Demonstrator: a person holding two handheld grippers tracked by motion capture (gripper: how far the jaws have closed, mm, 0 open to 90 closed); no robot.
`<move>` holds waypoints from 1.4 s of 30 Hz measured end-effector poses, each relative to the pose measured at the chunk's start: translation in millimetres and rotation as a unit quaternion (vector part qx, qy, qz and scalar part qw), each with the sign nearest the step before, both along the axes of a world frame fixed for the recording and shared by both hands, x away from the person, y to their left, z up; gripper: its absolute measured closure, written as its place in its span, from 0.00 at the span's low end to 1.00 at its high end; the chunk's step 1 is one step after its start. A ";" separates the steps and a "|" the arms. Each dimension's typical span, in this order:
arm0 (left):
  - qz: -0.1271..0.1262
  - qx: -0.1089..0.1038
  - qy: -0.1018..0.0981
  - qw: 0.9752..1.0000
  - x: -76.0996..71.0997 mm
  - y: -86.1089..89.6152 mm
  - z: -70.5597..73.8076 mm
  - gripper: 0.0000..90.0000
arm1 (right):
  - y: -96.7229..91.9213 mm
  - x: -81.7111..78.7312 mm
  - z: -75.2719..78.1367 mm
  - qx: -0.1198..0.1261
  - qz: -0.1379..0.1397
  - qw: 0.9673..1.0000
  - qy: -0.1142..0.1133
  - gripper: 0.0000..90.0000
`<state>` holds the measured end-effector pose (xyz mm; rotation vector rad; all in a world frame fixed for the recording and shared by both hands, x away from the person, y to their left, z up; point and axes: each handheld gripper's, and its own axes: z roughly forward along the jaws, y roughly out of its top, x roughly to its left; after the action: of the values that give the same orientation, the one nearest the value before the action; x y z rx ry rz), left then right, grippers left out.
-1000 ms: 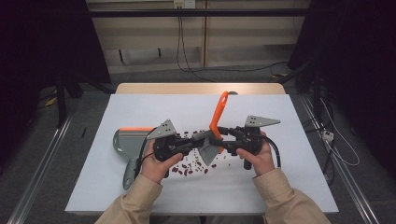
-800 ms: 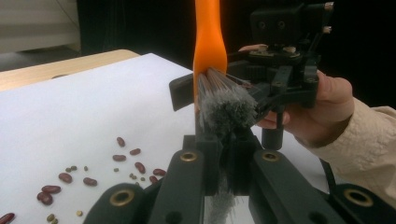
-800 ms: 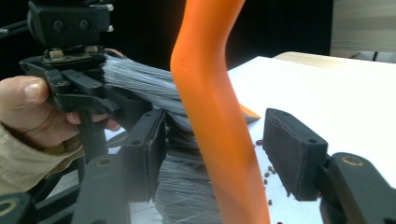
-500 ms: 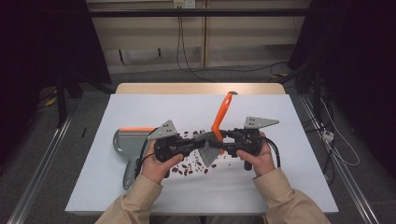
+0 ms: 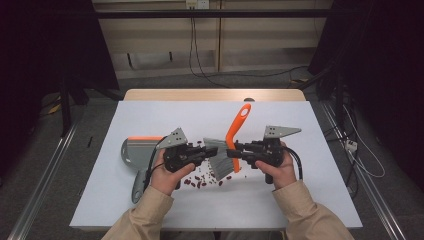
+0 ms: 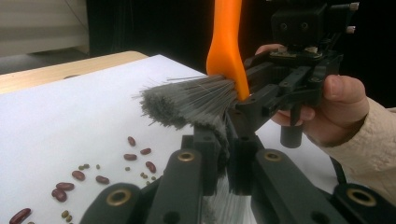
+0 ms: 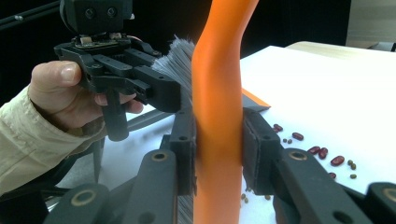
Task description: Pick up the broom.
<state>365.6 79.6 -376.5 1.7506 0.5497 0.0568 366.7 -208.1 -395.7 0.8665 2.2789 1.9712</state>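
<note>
A hand brush with an orange handle and grey bristles is held up between both grippers over the white table. My left gripper is shut on the bristles, which fan out above its jaws. My right gripper has just been closing and now clamps the orange handle between its pads. Each gripper view shows the other gripper facing it: the right gripper in the left view and the left gripper in the right. Red beans lie scattered under the brush.
A grey dustpan with an orange edge lies on the table left of my left hand. More beans and small green seeds lie on the white sheet, and some beans lie beside the right gripper. Cables hang at the back wall.
The right gripper's jaws have closed onto the orange handle. The handle's top has tipped slightly to the right. Both hands stayed where they were.
</note>
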 end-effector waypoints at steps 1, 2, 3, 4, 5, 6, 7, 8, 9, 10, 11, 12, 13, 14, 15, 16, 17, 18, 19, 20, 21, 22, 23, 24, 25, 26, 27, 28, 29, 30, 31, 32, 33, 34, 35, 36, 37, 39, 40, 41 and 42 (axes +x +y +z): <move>0.001 0.000 -0.002 1.000 0.2 0.0 -0.2 0.92 | -0.2 0.0 0.0 0.002 -0.001 1.000 0.001 0.77; 0.000 0.002 -0.003 1.000 0.4 0.1 -0.2 0.92 | -0.1 -0.5 0.5 0.001 -0.002 1.000 0.002 0.77; 0.001 0.003 -0.004 1.000 0.5 0.2 -0.2 0.91 | 0.0 -1.1 1.3 -0.003 -0.003 1.000 0.000 0.77; 0.001 0.003 -0.006 1.000 0.7 0.4 -0.3 0.88 | 0.1 -1.4 2.0 -0.003 -0.003 1.000 0.000 0.77; 0.004 0.004 -0.009 1.000 0.5 0.4 -0.1 0.87 | -0.1 -1.4 2.4 -0.003 -0.001 1.000 0.001 0.77; 0.009 0.010 -0.014 1.000 0.7 0.9 0.1 0.85 | -0.3 -1.6 2.8 -0.004 -0.003 1.000 0.001 0.77; 0.011 0.012 -0.015 1.000 0.9 1.2 0.2 0.82 | -0.6 -1.7 3.1 -0.005 -0.006 1.000 0.001 0.77; 0.010 0.012 -0.013 1.000 1.2 1.9 0.1 0.80 | -1.0 -1.6 3.2 -0.006 -0.008 1.000 0.002 0.77; 0.014 0.014 -0.012 1.000 1.4 2.5 0.0 0.78 | -2.3 -1.2 3.2 -0.008 -0.010 1.000 0.003 0.78; 0.018 0.020 -0.013 1.000 1.6 3.4 0.0 0.73 | -3.6 -1.0 3.2 -0.010 -0.014 1.000 0.005 0.78; 0.019 0.024 -0.015 0.999 1.5 4.1 0.2 0.70 | -5.2 -0.9 3.2 -0.015 -0.020 1.000 0.006 0.78; 0.023 0.027 -0.016 0.999 1.3 4.7 0.3 0.68 | -7.0 -0.5 3.2 -0.018 -0.024 1.000 0.006 0.78; 0.028 0.029 -0.016 0.999 1.5 5.7 0.7 0.62 | -9.3 0.1 2.8 -0.017 -0.028 0.999 0.009 0.78; 0.032 0.030 -0.014 0.999 1.6 6.6 1.1 0.56 | -11.7 0.4 2.7 -0.017 -0.034 0.999 0.012 0.78; 0.037 0.035 -0.014 0.999 1.3 7.7 1.8 0.53 | -13.9 0.5 2.8 -0.021 -0.041 0.999 0.013 0.78; 0.040 0.036 -0.018 0.998 1.3 8.9 2.3 0.50 | -16.1 0.9 3.0 -0.024 -0.046 0.999 0.014 0.78; 0.043 0.038 -0.019 0.998 1.1 10.1 2.9 0.46 | -18.3 1.1 3.1 -0.024 -0.051 0.998 0.017 0.78; 0.042 0.039 -0.019 0.998 1.5 11.5 3.1 0.44 | -20.4 1.0 3.4 -0.027 -0.058 0.998 0.020 0.78; 0.047 0.042 -0.021 0.998 1.5 12.8 3.4 0.42 | -22.2 0.7 4.0 -0.031 -0.064 0.997 0.019 0.78; 0.050 0.045 -0.022 0.997 1.5 13.7 3.5 0.38 | -24.4 0.4 4.6 -0.032 -0.069 0.997 0.020 0.78; 0.052 0.049 -0.023 0.997 1.2 14.8 3.5 0.37 | -26.7 0.2 5.2 -0.032 -0.075 0.996 0.023 0.78; 0.054 0.053 -0.025 0.997 1.2 15.8 3.5 0.36 | -28.7 -0.2 6.2 -0.035 -0.081 0.996 0.022 0.78; 0.053 0.052 -0.024 0.997 1.3 16.7 3.3 0.34 | -30.7 -0.7 7.3 -0.038 -0.084 0.996 0.020 0.78; 0.056 0.053 -0.023 0.997 1.1 17.9 3.4 0.31 | -32.9 -1.1 8.4 -0.039 -0.088 0.995 0.020 0.78; 0.059 0.057 -0.024 0.996 1.2 19.3 3.5 0.30 | -35.0 -1.5 9.5 -0.042 -0.093 0.995 0.022 0.78; 0.060 0.057 -0.025 0.996 1.3 21.0 3.5 0.28 | -36.8 -2.2 10.8 -0.048 -0.098 0.994 0.019 0.78; 0.060 0.054 -0.023 0.996 1.5 22.8 3.3 0.27 | -38.7 -2.6 12.1 -0.053 -0.101 0.993 0.017 0.78; 0.064 0.055 -0.024 0.996 1.6 24.5 3.1 0.26 | -40.8 -2.9 13.1 -0.054 -0.106 0.993 0.021 0.78; 0.065 0.056 -0.022 0.996 1.8 26.4 2.9 0.24 | -42.9 -2.8 13.7 -0.056 -0.109 0.992 0.023 0.78; 0.068 0.055 -0.023 0.996 2.0 28.3 2.5 0.22 | -44.8 -3.0 14.0 -0.057 -0.111 0.992 0.022 0.78; 0.069 0.056 -0.022 0.996 2.0 30.3 2.2 0.21 | -46.6 -3.1 14.2 -0.061 -0.114 0.991 0.024 0.78; 0.071 0.056 -0.024 0.996 2.2 32.4 1.9 0.21 | -48.2 -3.2 14.1 -0.066 -0.118 0.990 0.026 0.78; 0.073 0.057 -0.023 0.995 2.3 34.5 1.6 0.20 | -49.8 -3.2 13.9 -0.069 -0.120 0.990 0.027 0.78; 0.073 0.057 -0.021 0.996 2.4 36.3 1.2 0.18 | -51.5 -3.3 13.7 -0.070 -0.122 0.990 0.027 0.78; 0.071 0.058 -0.020 0.996 2.7 38.2 0.8 0.17 | -53.5 -3.2 13.6 -0.069 -0.126 0.989 0.029 0.78; 0.074 0.061 -0.020 0.995 2.8 40.0 0.3 0.16 | -55.2 -3.0 13.8 -0.071 -0.129 0.989 0.031 0.78; 0.076 0.063 -0.017 0.995 2.4 41.8 -0.4 0.14 | -57.0 -2.9 14.1 -0.071 -0.131 0.988 0.029 0.78; 0.083 0.068 -0.016 0.994 2.2 47.1 -1.8 0.12 | -60.9 -2.4 15.2 -0.075 -0.138 0.987 0.031 0.78; 0.083 0.068 -0.014 0.994 2.0 49.6 -2.7 0.11 | -62.8 -2.3 15.9 -0.077 -0.139 0.987 0.030 0.78; 0.087 0.070 -0.014 0.994 1.7 52.2 -3.2 0.10 | -64.7 -2.1 16.4 -0.081 -0.142 0.986 0.031 0.78; 0.091 0.071 -0.017 0.993 1.3 55.0 -3.6 0.10 | -66.5 -2.0 16.9 -0.085 -0.147 0.985 0.033 0.78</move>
<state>366.9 134.6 -380.1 1.8293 0.6929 0.2599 364.7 -274.7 -378.9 1.1845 2.1599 1.6246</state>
